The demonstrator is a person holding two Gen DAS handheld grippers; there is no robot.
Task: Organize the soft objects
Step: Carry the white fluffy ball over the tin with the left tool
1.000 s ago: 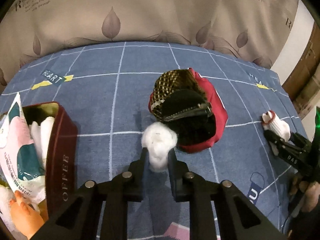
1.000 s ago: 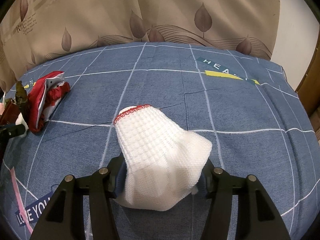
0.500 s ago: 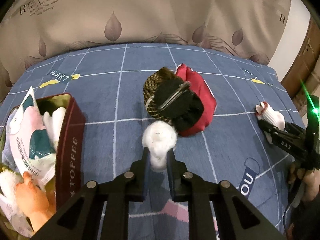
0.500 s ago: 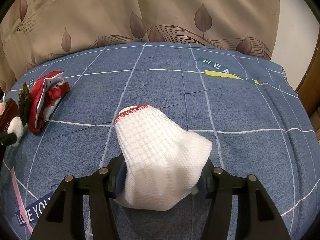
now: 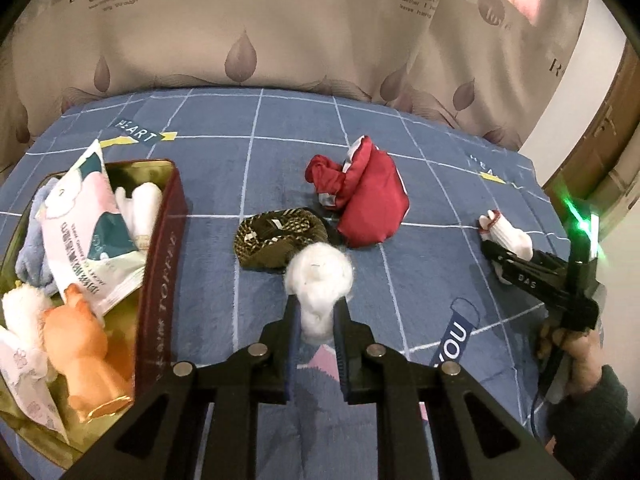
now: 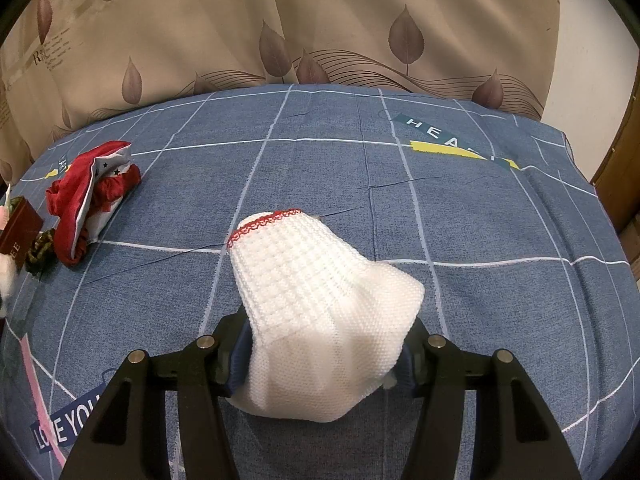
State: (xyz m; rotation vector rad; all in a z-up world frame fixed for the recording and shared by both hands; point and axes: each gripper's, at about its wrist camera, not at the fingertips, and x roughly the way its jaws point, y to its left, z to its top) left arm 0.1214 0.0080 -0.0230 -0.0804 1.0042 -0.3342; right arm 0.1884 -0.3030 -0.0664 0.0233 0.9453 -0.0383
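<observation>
My left gripper (image 5: 316, 312) is shut on a white cotton ball (image 5: 318, 274) and holds it above the blue bedsheet, to the right of the dark red toffee tin (image 5: 162, 264). The tin holds a tissue pack, white soft pieces and an orange toy (image 5: 86, 354). My right gripper (image 6: 326, 344) is shut on a white knitted sock (image 6: 320, 300) with a red cuff; it also shows in the left wrist view (image 5: 506, 236) at the right. A red cloth (image 5: 368, 204) and a dark patterned scrunchie (image 5: 278, 236) lie on the sheet.
The blue checked bedsheet (image 6: 480, 208) covers the whole surface. A beige leaf-print curtain (image 5: 248, 24) hangs behind it. The red cloth (image 6: 86, 196) and the tin's corner (image 6: 18, 226) sit at the far left of the right wrist view.
My left gripper has lifted and pulled back with the cotton ball, so the tin and its contents show more fully. The right gripper and its sock have not moved.
</observation>
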